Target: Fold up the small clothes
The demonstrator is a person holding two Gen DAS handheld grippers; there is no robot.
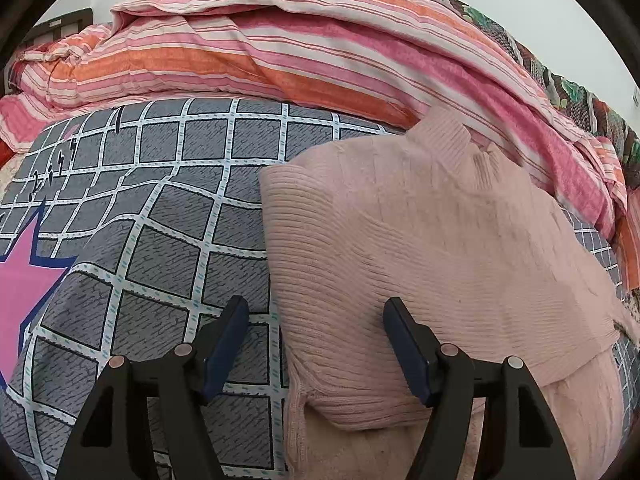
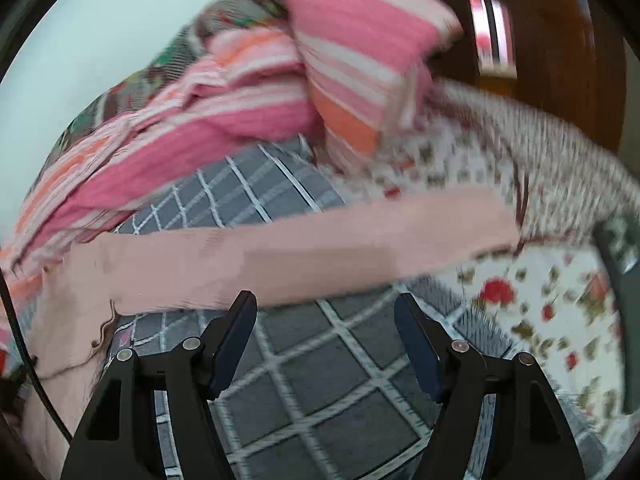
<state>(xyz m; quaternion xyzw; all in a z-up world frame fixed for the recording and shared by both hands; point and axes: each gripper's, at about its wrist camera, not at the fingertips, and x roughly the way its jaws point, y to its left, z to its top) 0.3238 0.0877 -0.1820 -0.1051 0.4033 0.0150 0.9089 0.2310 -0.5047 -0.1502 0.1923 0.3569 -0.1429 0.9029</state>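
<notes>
The pink sweater (image 1: 420,248) lies on the bed's grey checked sheet (image 1: 160,220), partly folded, with one side turned over the body and the collar at 12 o'clock near the striped quilt (image 1: 280,52). The left tongs (image 1: 314,312) are released, straddling the sweater's left edge and gripping nothing. The right tongs (image 2: 325,308) are also released; a sleeve (image 2: 300,252) stretches flat across the sheet just beyond them, blurred. The knit appears soft, light, limp and stretchy, and will likely sag, so hold it at the cuff or ribbed hem.
</notes>
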